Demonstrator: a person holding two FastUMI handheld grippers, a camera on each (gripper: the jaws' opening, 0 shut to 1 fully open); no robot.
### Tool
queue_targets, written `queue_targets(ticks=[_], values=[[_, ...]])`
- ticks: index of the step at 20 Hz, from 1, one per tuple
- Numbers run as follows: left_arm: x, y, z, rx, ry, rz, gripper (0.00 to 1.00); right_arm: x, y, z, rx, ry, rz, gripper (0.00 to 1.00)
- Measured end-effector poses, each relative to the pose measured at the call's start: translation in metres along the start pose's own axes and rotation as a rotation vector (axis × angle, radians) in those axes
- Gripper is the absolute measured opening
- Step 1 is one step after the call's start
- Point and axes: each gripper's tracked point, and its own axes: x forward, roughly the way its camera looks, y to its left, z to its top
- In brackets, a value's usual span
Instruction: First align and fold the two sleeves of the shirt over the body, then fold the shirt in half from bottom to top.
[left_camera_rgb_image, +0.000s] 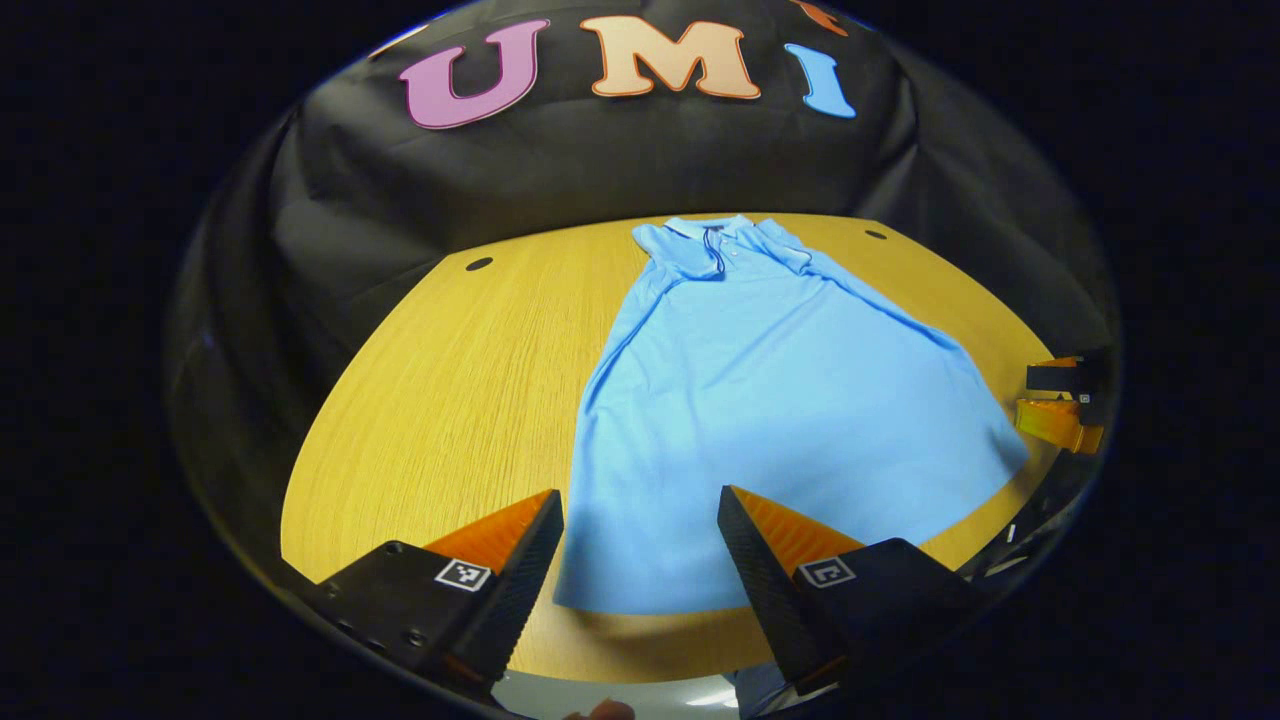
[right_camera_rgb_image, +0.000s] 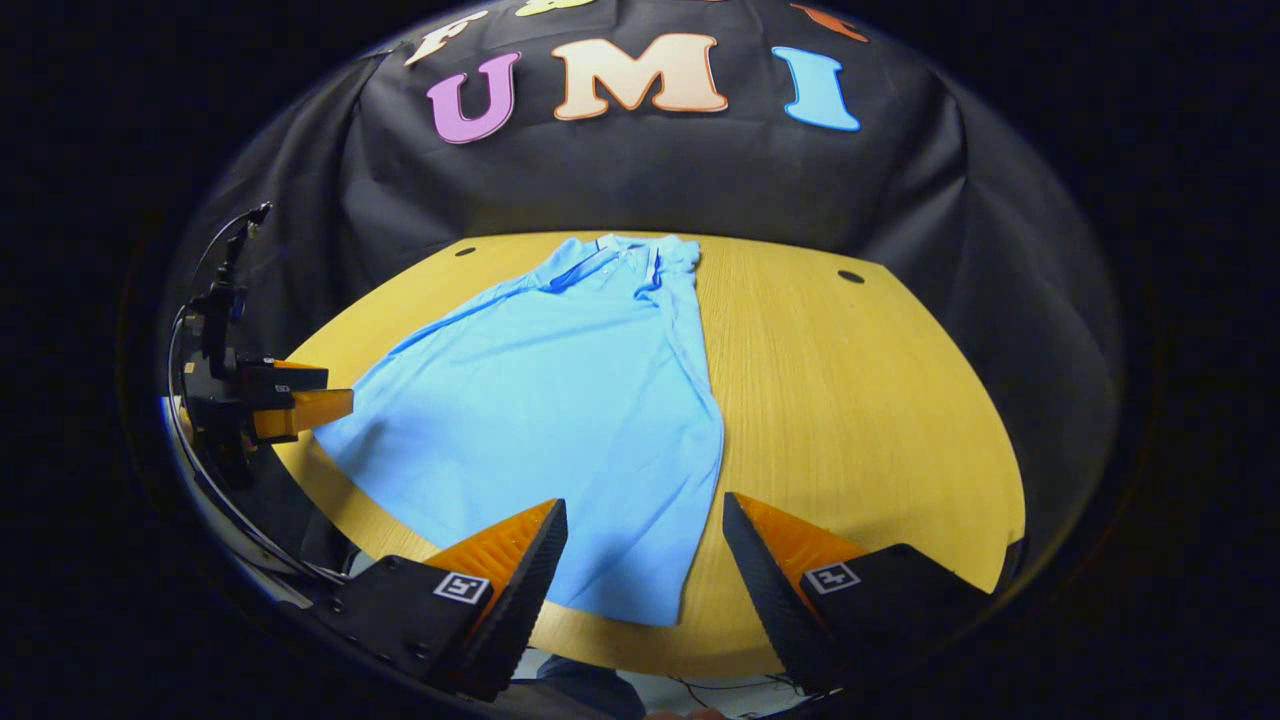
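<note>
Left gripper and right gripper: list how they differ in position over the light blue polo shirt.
The left gripper frames the light blue polo shirt's left hem corner, the right gripper its right hem corner. Bare yellow wooden table lies to the left gripper's left, to the right gripper's right. Both are open, hold nothing and point toward the collar.

A light blue polo shirt (left_camera_rgb_image: 770, 400) lies flat on a round wooden desk (left_camera_rgb_image: 450, 400), collar (left_camera_rgb_image: 715, 235) at the far edge, hem near. The left tool (left_camera_rgb_image: 640, 520) hangs over the near left corner of the hem, its two fingers spread wide and gripping nothing. At the right edge, the right tool (left_camera_rgb_image: 1060, 400) sits just beside the shirt's side.
</note>
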Motion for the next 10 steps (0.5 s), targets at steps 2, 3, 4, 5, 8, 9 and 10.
queue_targets(ticks=[2,3,4,5,8,9,10], values=[[0.001,0.005,-0.015,0.004,0.03,0.016,0.95,0.004,0.005,-0.01,0.008,0.024,0.001,0.98],[-0.001,0.005,-0.022,-0.001,0.044,0.013,0.95,0.005,0.008,-0.016,0.009,0.038,0.002,0.98],[-0.003,0.004,-0.026,-0.008,0.051,0.011,0.95,0.007,0.01,-0.02,0.006,0.046,-0.002,0.98],[-0.004,0.004,-0.02,-0.003,0.019,0.01,0.96,0.008,0.011,-0.025,0.003,0.056,-0.004,0.93],[-0.002,0.002,-0.024,0.007,0.018,0.0,0.96,0.01,0.012,-0.035,-0.014,0.085,-0.028,0.98],[-0.003,0.001,-0.025,-0.008,0.016,-0.004,0.93,0.011,0.013,-0.035,-0.016,0.08,-0.035,0.94],[-0.002,-0.001,-0.024,-0.029,0.011,-0.011,0.94,0.011,0.014,-0.036,-0.012,0.085,-0.039,0.94]])
